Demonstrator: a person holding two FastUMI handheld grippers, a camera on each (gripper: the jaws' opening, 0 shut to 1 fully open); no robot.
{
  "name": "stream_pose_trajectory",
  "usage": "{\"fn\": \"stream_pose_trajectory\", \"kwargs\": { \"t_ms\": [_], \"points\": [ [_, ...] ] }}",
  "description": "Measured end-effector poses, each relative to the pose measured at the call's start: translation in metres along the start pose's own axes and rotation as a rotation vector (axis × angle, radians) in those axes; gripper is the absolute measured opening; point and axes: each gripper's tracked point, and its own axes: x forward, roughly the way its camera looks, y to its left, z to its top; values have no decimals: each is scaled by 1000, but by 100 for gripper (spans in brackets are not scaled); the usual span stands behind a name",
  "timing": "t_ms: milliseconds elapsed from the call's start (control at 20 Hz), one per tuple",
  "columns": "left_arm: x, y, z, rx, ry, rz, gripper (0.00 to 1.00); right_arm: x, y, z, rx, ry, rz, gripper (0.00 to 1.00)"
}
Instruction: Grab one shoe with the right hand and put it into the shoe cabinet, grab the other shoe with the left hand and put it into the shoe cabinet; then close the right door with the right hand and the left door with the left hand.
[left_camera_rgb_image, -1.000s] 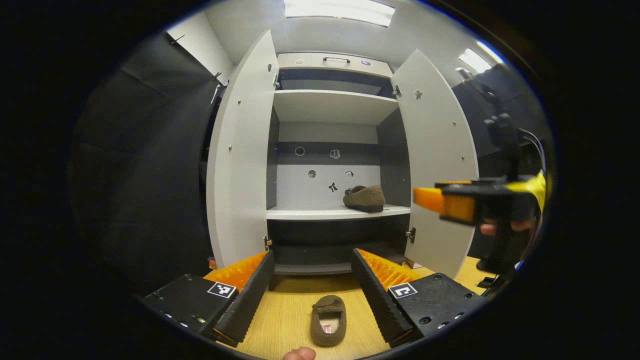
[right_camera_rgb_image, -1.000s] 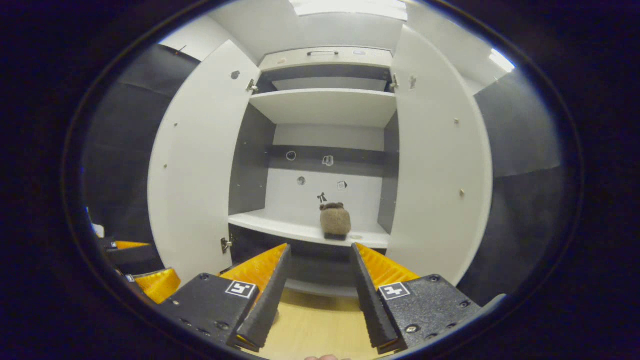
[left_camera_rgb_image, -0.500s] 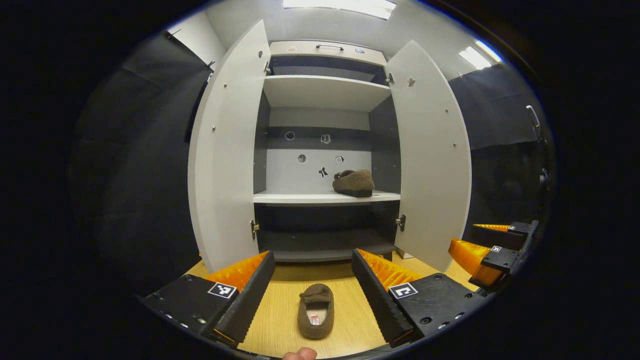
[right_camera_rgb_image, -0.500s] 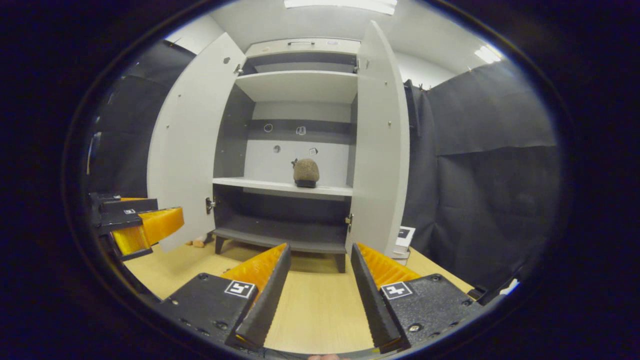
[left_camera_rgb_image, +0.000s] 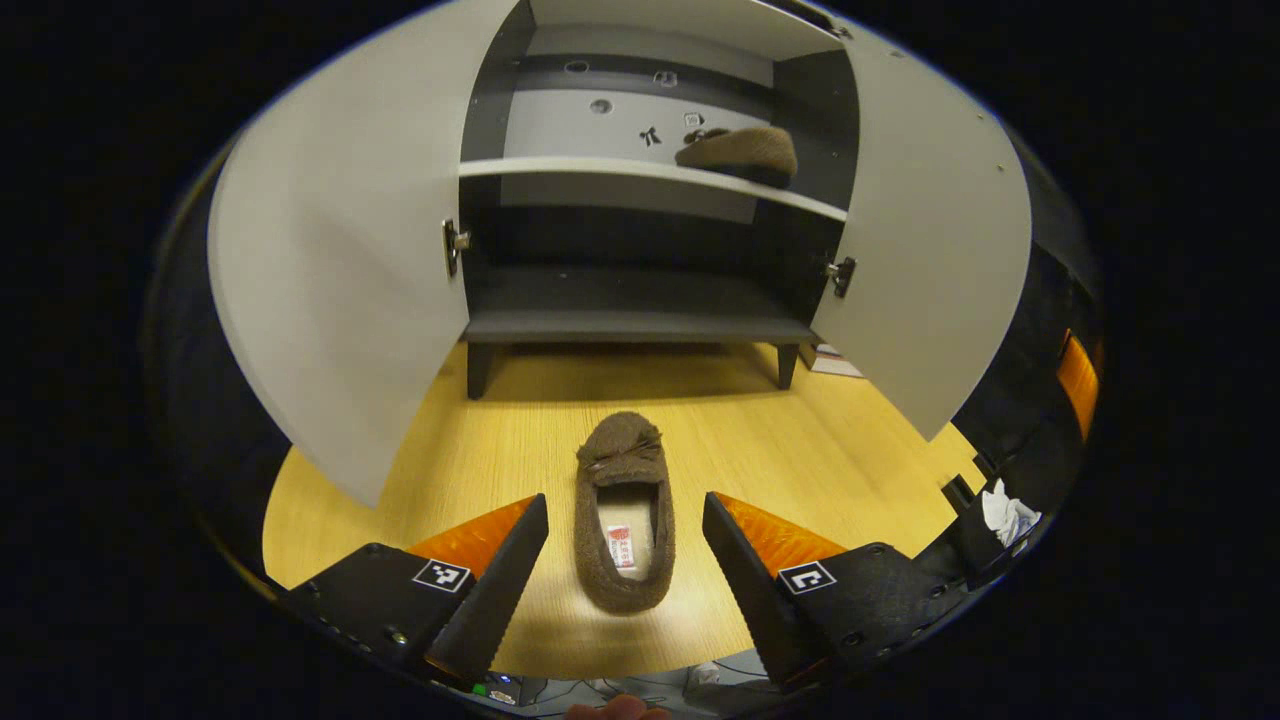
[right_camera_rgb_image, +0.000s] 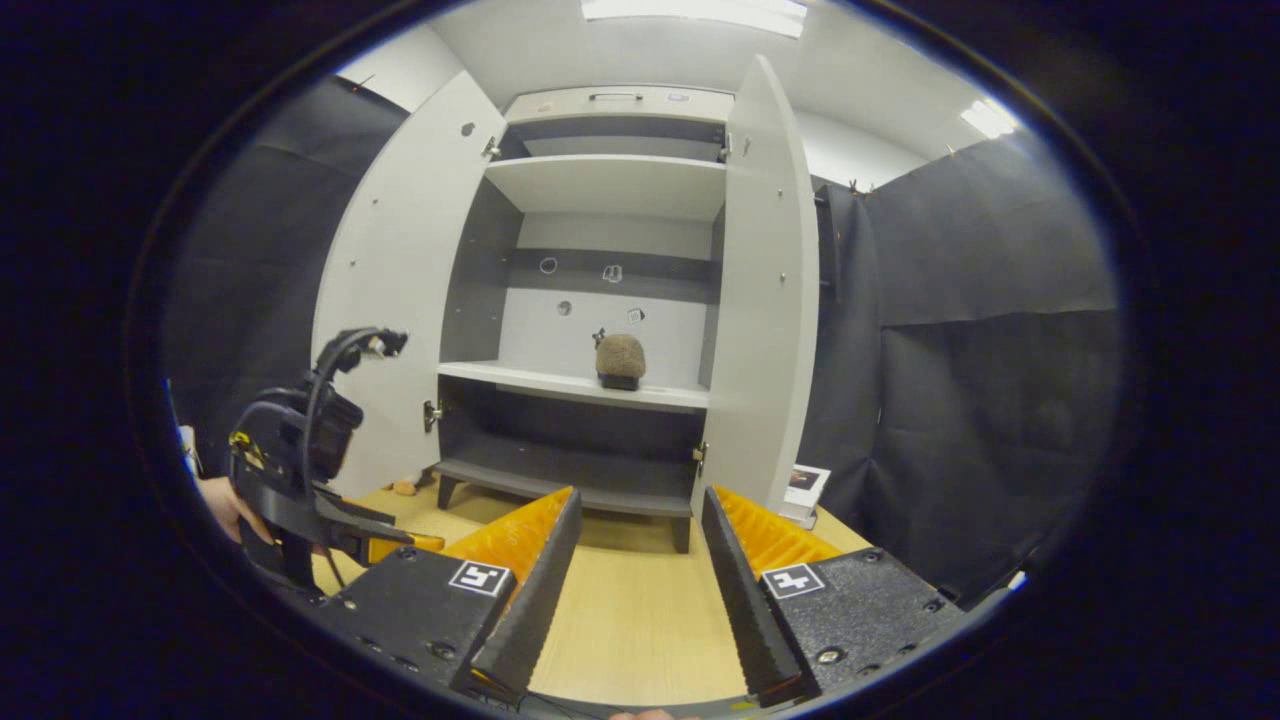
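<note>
A brown fuzzy shoe (left_camera_rgb_image: 622, 510) lies on the wooden floor (left_camera_rgb_image: 820, 440), toe toward the cabinet. My left gripper (left_camera_rgb_image: 625, 570) is tilted down over it, open, one finger on each side of the heel and not touching. The other brown shoe (left_camera_rgb_image: 740, 152) rests on the cabinet's middle shelf (left_camera_rgb_image: 560, 168), seen heel-on as the shoe (right_camera_rgb_image: 620, 360) in the right gripper view. My right gripper (right_camera_rgb_image: 632, 590) is open and empty, back from the cabinet. Both doors, the left door (left_camera_rgb_image: 330, 270) and the right door (left_camera_rgb_image: 935, 250), stand open. The left gripper's body (right_camera_rgb_image: 300, 470) shows low at left.
The white cabinet (right_camera_rgb_image: 610, 190) has a dark bottom shelf (left_camera_rgb_image: 630, 325) on short legs. Black cloth walls (right_camera_rgb_image: 980, 380) close in the right side. A small card (right_camera_rgb_image: 805, 485) leans by the right door's foot. White crumpled paper (left_camera_rgb_image: 1005, 510) lies at the floor's right edge.
My left gripper has tipped downward and come closer over the floor shoe, which now lies between its fingers. The right gripper has drawn back from the cabinet and holds about steady.
</note>
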Motion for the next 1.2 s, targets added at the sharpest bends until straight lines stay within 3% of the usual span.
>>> {"fn": "stream_pose_trajectory", "kwargs": {
  "t_ms": [300, 350, 650, 750, 1050, 1150, 1200],
  "points": [
    [57, 31, -35, -115, 104, 54, 96, 6, -13, -7, 8, 39, -39, 77],
    [66, 35, -35, -134, 102, 55, 96, 8, -15, -6, 4, 39, -46, 81],
    [110, 46, -38, -174, 70, 92, 95, 19, -16, -1, 0, 45, -54, 77],
    [122, 47, -34, -173, 50, 83, 95, 24, -15, 0, 9, 47, -53, 81],
    [139, 47, -32, -185, 5, 77, 93, 32, -13, -4, -10, 59, -55, 77],
    [141, 40, -30, -205, -11, 50, 81, 34, -11, -5, -11, 62, -46, 78],
    [143, 36, -29, -214, -17, 37, 65, 35, -9, -6, -12, 66, -43, 78]
  ]
}}
